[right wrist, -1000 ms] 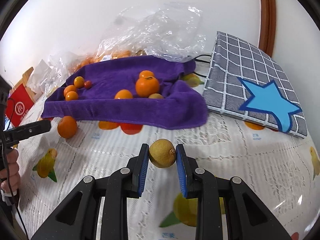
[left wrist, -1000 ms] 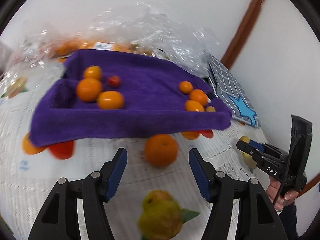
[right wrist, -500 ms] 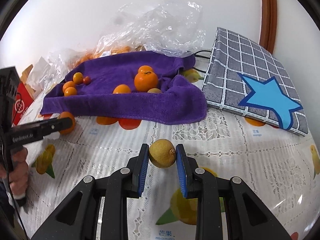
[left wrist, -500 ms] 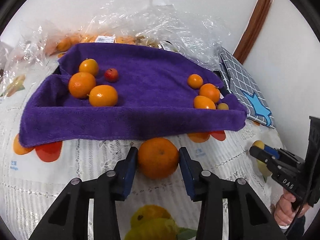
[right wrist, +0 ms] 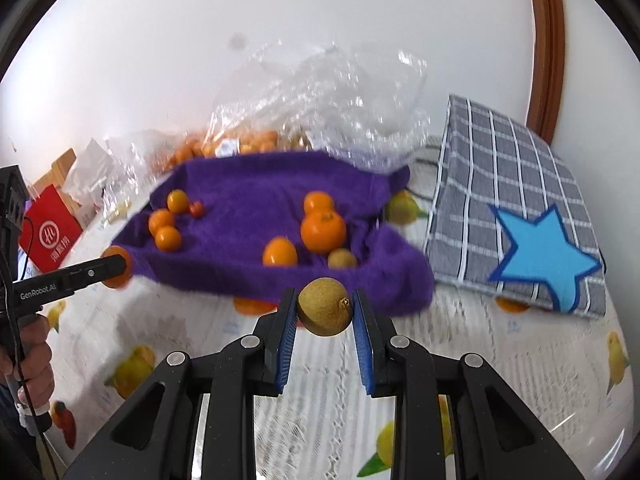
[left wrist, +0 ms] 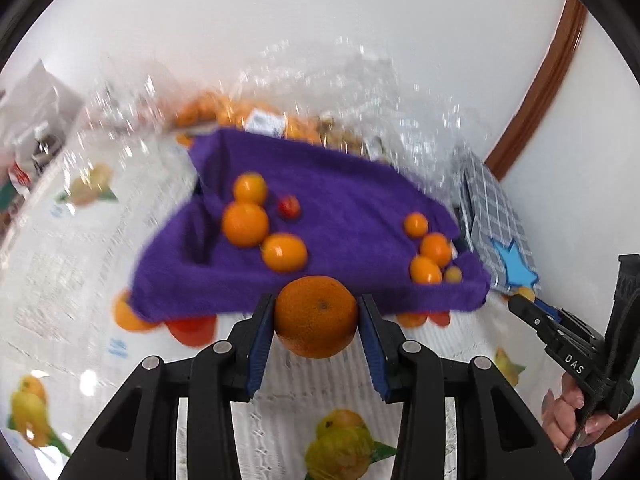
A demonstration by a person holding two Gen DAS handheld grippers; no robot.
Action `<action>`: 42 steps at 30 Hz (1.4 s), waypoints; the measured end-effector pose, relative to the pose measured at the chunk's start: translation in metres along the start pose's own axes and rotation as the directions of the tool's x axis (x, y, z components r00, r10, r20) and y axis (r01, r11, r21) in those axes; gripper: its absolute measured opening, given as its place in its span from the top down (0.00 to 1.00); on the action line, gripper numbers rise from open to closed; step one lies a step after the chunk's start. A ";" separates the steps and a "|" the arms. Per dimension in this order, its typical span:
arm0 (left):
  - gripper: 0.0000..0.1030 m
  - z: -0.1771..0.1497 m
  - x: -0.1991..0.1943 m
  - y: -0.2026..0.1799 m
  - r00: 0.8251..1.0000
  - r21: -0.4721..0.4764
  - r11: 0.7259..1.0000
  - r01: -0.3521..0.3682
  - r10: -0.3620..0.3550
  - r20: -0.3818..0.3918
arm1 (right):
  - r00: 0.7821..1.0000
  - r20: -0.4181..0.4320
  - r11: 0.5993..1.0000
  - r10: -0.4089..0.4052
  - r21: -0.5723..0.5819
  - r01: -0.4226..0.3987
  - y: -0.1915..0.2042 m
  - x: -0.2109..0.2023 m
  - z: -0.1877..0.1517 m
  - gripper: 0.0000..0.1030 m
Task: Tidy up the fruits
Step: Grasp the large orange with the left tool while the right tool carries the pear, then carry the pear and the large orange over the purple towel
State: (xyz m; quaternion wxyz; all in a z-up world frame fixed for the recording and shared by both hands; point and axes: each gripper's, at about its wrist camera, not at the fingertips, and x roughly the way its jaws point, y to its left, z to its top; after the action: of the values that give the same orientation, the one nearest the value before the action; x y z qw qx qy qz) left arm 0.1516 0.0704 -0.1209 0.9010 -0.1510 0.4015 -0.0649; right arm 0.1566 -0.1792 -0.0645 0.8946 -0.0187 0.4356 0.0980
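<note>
Above the fruit-print tablecloth (left wrist: 72, 264), my left gripper (left wrist: 316, 322) clamps an orange (left wrist: 316, 322) while my right gripper (right wrist: 325, 312) pinches a brown-green fruit (right wrist: 325, 312) before the purple towel (right wrist: 248, 196).

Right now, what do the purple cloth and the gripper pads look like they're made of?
Purple cloth: soft terry or microfibre by its look, matte and fuzzy, slumped in folds. Left gripper pads: blue, ribbed, probably rubber or soft plastic, pressed on the orange; the arms look like black hard plastic.
</note>
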 end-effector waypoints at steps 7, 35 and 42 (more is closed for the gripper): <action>0.62 0.030 -0.025 0.004 0.999 -0.010 1.000 -0.008 0.008 0.044 | 1.000 0.017 1.000 0.008 0.018 -0.009 0.004 -0.003 0.033 0.73; 0.62 0.111 0.016 0.013 0.996 0.037 0.999 -0.012 0.008 0.090 | 0.998 0.049 0.999 -0.041 0.020 0.040 -0.002 0.044 0.111 0.73; 0.62 0.128 0.038 0.037 0.997 -0.006 1.000 -0.031 0.031 0.070 | 0.999 0.035 0.999 -0.042 0.029 0.041 -0.013 0.075 0.124 0.73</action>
State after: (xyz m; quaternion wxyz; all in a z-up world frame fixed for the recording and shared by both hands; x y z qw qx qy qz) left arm 0.2717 0.1248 -0.0789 0.9150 -0.1491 0.3722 -0.0445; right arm 0.3004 -0.1653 -0.0471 0.9042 -0.0131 0.4204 0.0736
